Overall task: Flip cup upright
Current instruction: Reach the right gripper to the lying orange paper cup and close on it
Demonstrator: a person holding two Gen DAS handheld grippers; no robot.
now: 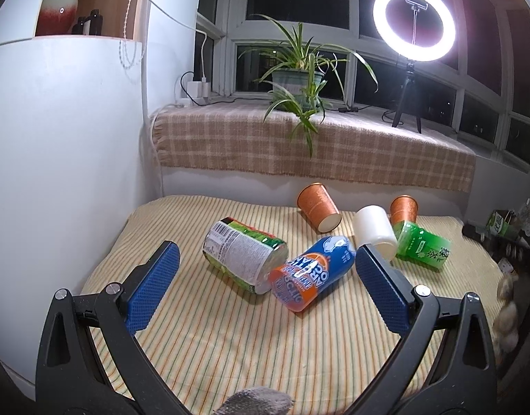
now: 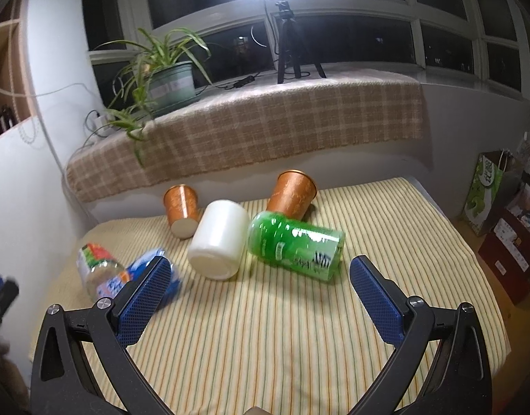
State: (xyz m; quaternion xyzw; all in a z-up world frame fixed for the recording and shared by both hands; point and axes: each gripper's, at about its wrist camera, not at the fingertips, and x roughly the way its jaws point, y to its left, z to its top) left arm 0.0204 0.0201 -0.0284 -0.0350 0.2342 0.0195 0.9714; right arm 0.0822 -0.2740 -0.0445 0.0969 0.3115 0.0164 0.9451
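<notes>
Several cups lie tipped on a striped cloth (image 1: 213, 339). In the left wrist view: a copper cup (image 1: 316, 209) on its side, a second copper cup (image 1: 403, 209) standing upright behind, a white cup (image 1: 373, 231), a green cup (image 1: 422, 245), a blue-orange cup (image 1: 309, 273) and a white-labelled cup (image 1: 240, 256). My left gripper (image 1: 265, 266) is open and empty, above the cloth in front of the last two. In the right wrist view my right gripper (image 2: 259, 276) is open and empty, facing the white cup (image 2: 220, 242) and the green cup (image 2: 296, 247). The copper cups (image 2: 182, 209) (image 2: 292, 197) stand behind.
A plaid-covered window sill (image 1: 299, 141) runs behind the table with a potted plant (image 1: 297, 79) and a ring light on a tripod (image 1: 413, 24). A white cabinet (image 1: 57, 173) stands at the left. Bags and boxes (image 2: 500, 214) sit beyond the table's right edge.
</notes>
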